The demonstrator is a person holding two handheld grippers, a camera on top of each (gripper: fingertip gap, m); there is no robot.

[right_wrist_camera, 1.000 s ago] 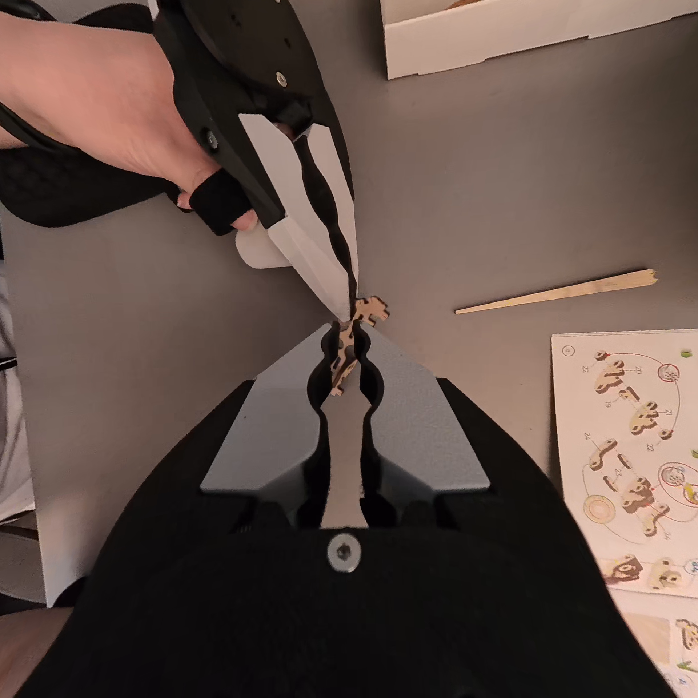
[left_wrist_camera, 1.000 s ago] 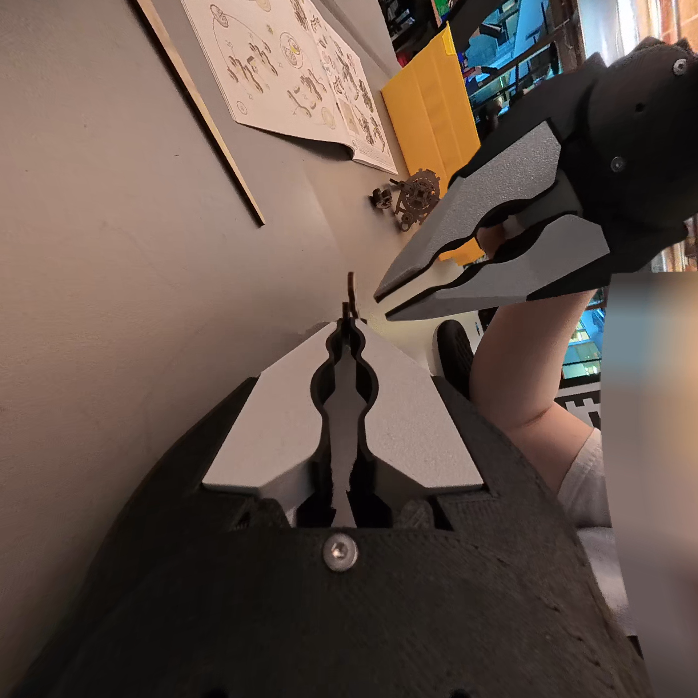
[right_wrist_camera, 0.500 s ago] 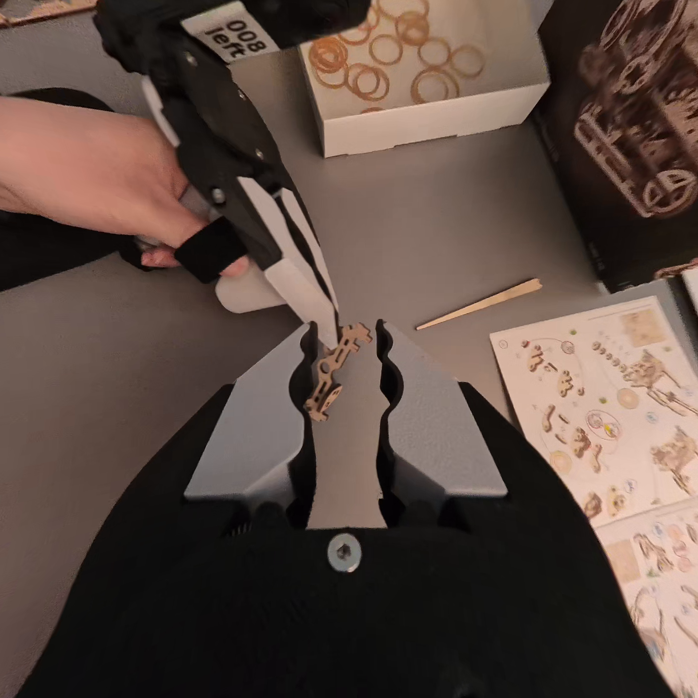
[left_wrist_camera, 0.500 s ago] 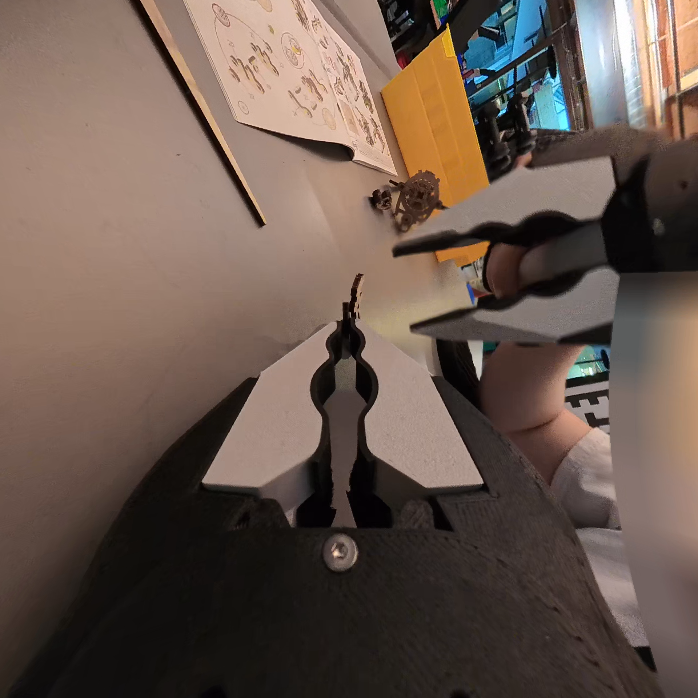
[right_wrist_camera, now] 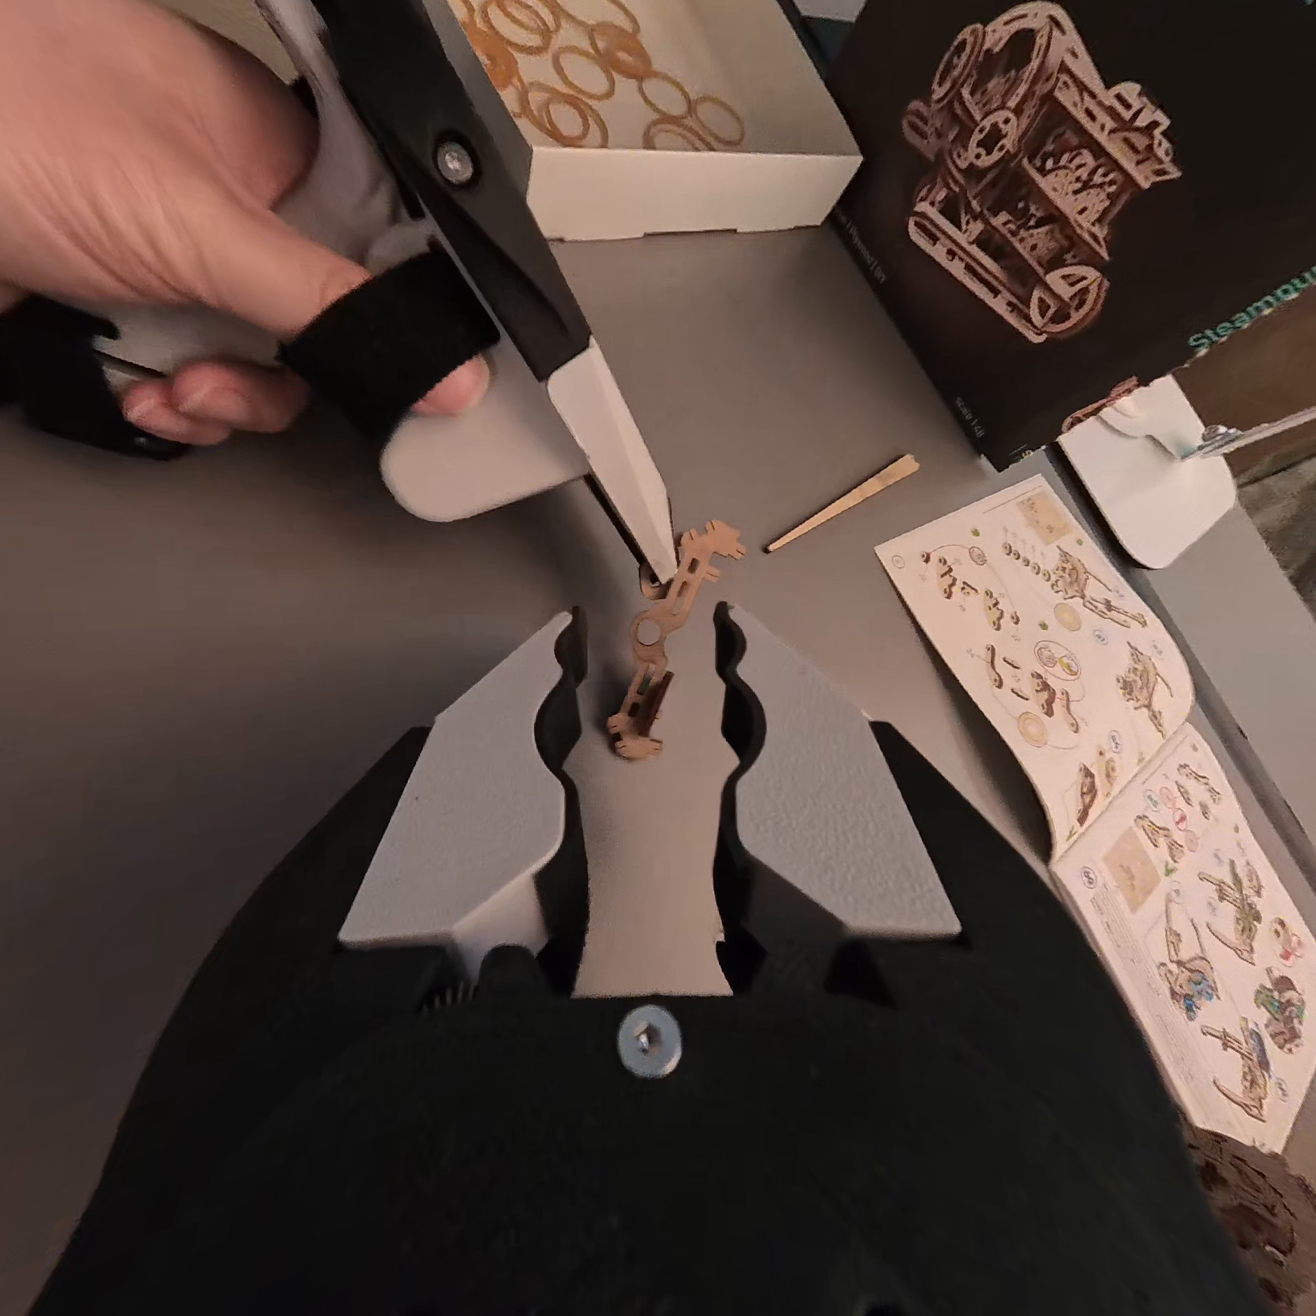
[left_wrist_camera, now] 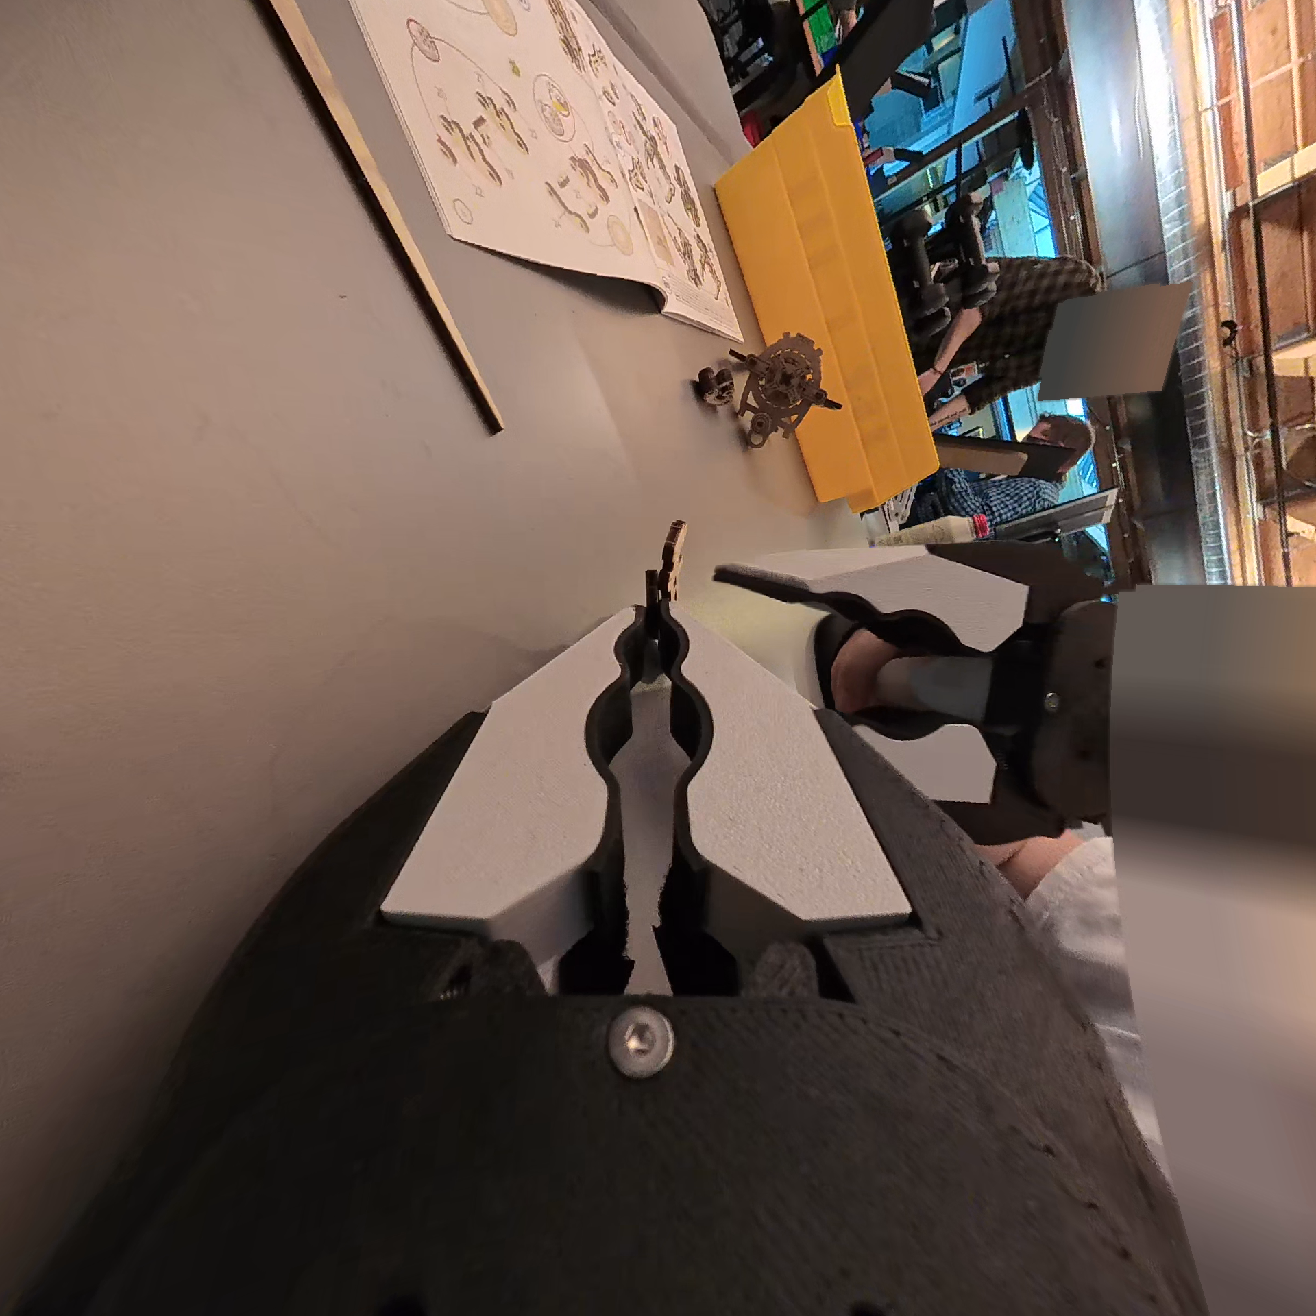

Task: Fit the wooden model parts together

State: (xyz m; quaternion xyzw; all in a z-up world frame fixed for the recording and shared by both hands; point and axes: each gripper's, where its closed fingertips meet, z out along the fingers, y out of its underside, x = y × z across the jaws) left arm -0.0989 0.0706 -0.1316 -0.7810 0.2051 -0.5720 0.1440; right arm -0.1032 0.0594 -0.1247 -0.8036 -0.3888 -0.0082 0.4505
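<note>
A thin flat wooden model part (right_wrist_camera: 662,627) with slots and a round hole is held edge-on by my left gripper (left_wrist_camera: 654,618), which is shut on it; in the left wrist view the part (left_wrist_camera: 672,562) sticks out past the tips. In the right wrist view the left gripper (right_wrist_camera: 655,562) comes in from the upper left, held by a hand (right_wrist_camera: 142,213). My right gripper (right_wrist_camera: 648,616) is open, its fingers on either side of the part without touching it. It also shows in the left wrist view (left_wrist_camera: 719,573), to the right.
The grey table (right_wrist_camera: 285,641) carries a wooden stick (right_wrist_camera: 840,504), an open instruction booklet (right_wrist_camera: 1111,748), a white box of rubber rings (right_wrist_camera: 641,135) and a dark product box (right_wrist_camera: 1032,178). In the left wrist view a built gear assembly (left_wrist_camera: 776,388) lies by a yellow bin (left_wrist_camera: 826,285).
My right gripper opened, let go of the wooden part and drew back and lower. My left gripper kept hold of the part.
</note>
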